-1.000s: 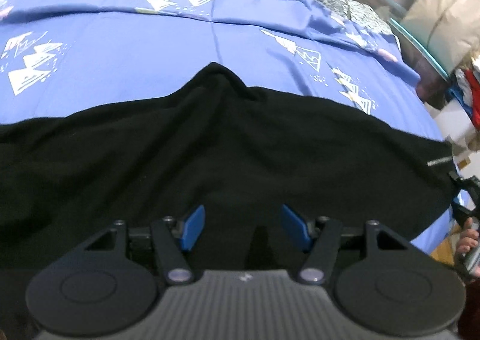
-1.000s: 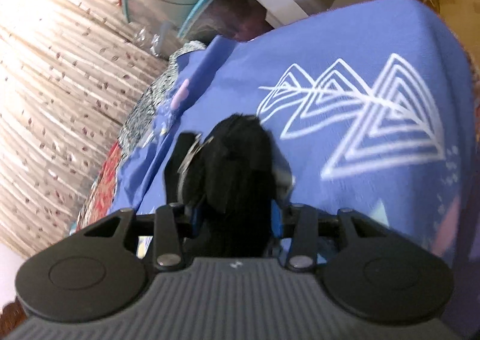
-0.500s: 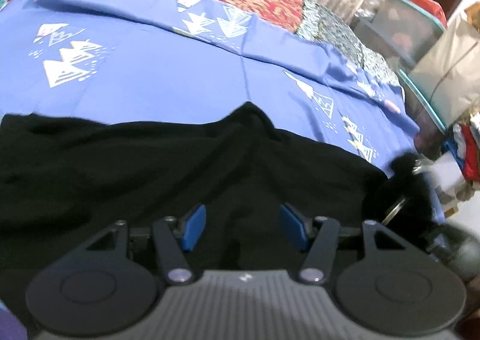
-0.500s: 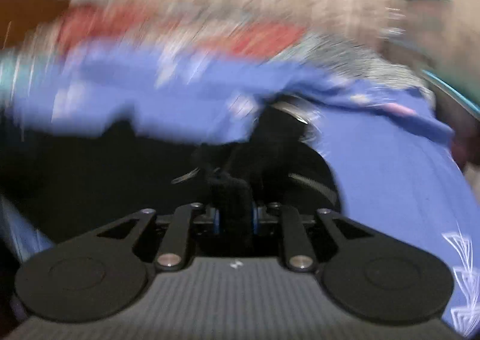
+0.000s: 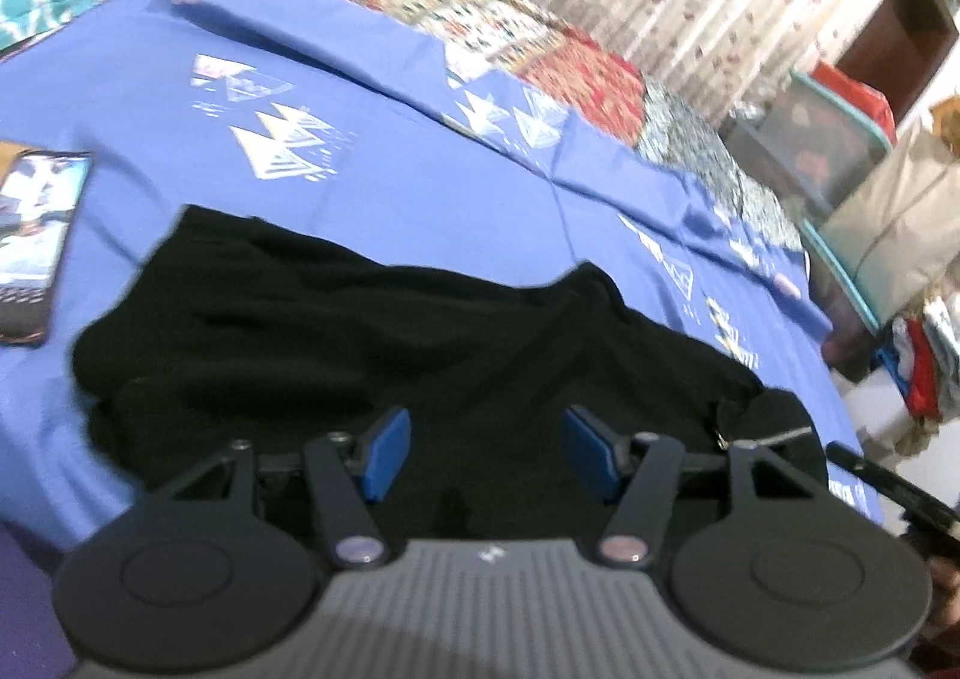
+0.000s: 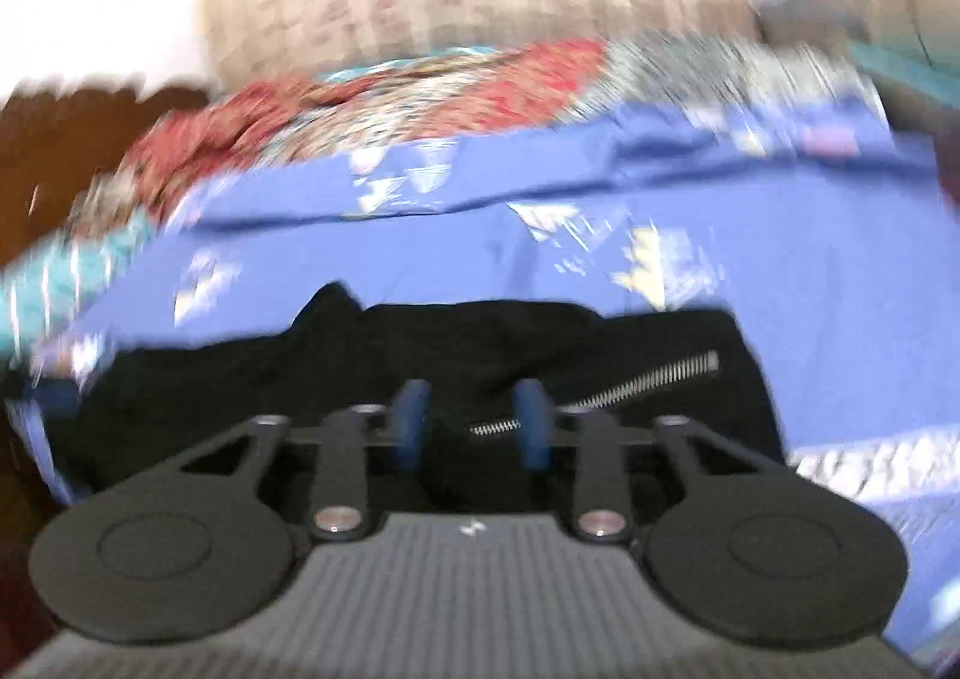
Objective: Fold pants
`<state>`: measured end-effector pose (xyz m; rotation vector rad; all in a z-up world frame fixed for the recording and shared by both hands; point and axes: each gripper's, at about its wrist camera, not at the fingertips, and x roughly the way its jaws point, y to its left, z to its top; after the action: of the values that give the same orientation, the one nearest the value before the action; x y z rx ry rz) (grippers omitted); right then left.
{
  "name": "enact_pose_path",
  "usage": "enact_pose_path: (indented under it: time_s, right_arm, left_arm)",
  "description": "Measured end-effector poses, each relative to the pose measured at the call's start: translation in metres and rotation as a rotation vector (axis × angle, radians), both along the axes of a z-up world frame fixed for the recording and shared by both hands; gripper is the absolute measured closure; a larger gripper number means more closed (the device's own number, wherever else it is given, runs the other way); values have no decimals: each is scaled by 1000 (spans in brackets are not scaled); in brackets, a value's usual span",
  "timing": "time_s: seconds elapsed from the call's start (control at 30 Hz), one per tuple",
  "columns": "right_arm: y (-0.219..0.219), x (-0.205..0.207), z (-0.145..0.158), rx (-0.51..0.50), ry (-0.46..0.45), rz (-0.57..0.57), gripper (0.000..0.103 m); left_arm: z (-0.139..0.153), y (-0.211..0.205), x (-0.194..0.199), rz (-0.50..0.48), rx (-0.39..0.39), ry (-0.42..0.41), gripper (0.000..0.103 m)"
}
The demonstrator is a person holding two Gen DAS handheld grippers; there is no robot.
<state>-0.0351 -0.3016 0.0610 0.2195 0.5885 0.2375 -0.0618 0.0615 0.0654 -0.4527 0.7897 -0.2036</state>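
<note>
**Leg end carried across; pants now half their length**

Since a second ago the right gripper (image 6: 473, 422) has swung the leg end over onto the black pants (image 5: 384, 343), which lie doubled on the blue bedsheet (image 5: 156, 97). Its jaws have just been closing further; black cloth with a zipper (image 6: 654, 379) sits between the narrow pads, apparently pinched to keep the fold aligned. The left gripper (image 5: 489, 454) hovers above the cloth with jaws apart, holding nothing. A phone (image 5: 33, 247) lies just left of the pants.
</note>
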Motion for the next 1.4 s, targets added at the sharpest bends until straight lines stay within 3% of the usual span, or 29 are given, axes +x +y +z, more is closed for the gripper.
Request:
enact_pose_path:
  time_s: [0.07, 0.13, 0.17, 0.27, 0.4, 0.47, 0.57, 0.67, 0.87, 1.03, 1.07, 1.2, 1.23, 1.27, 1.33, 1.37, 1.4]
  right_arm:
    - [-6, 17, -27, 86, 116, -68, 86]
    - [3, 24, -64, 79, 257, -92, 92]
    - [11, 18, -66, 51, 207, -95, 92]
    - [27, 15, -45, -20, 200, -95, 88]
    - [44, 5, -7, 91, 70, -72, 87]
    - [68, 13, 0, 151, 68, -9, 87]
    - [117, 35, -7, 205, 131, 107, 87]
    - [175, 62, -24, 239, 230, 228, 88]
    - [269, 104, -42, 252, 378, 385, 89]
    - [292, 122, -68, 326, 562, 350, 89]
    - [293, 120, -79, 342, 595, 319, 95]
    - [270, 114, -89, 504, 629, 252, 102]
    - [267, 114, -91, 522, 639, 242, 102]
    - [265, 114, -93, 544, 647, 234, 102]
    - [261, 113, -92, 557, 648, 229, 102]
    - [261, 112, -89, 552, 645, 231, 102]
    - [260, 110, -88, 547, 642, 234, 102]
  left_arm:
    - [0, 15, -7, 40, -2, -3, 45]
    - [-2, 31, -15, 88, -3, 2, 45]
    - [-3, 39, -18, 110, -6, 5, 45]
    - [-8, 67, -29, 186, -22, 8, 39]
    - [-21, 96, -33, 256, -79, 11, 28]
    - [-31, 106, -27, 276, -130, 26, 21]
    - [-45, 111, -18, 288, -178, 48, 7]
    - [-59, 117, -8, 299, -232, 60, 1]
    - [-75, 122, 5, 307, -275, 82, 0]
    - [-70, 115, 7, 291, -239, 56, 0]
    - [-69, 113, 6, 291, -232, 53, 0]
    - [-67, 109, 2, 290, -196, 35, 1]
    - [-67, 107, 2, 289, -176, 33, 8]
    - [-66, 104, 4, 287, -138, 28, 33]
    - [-60, 95, 5, 255, -75, 8, 71]
    - [-55, 92, 6, 230, -75, -11, 79]
    - [-50, 89, 5, 210, -82, -34, 80]
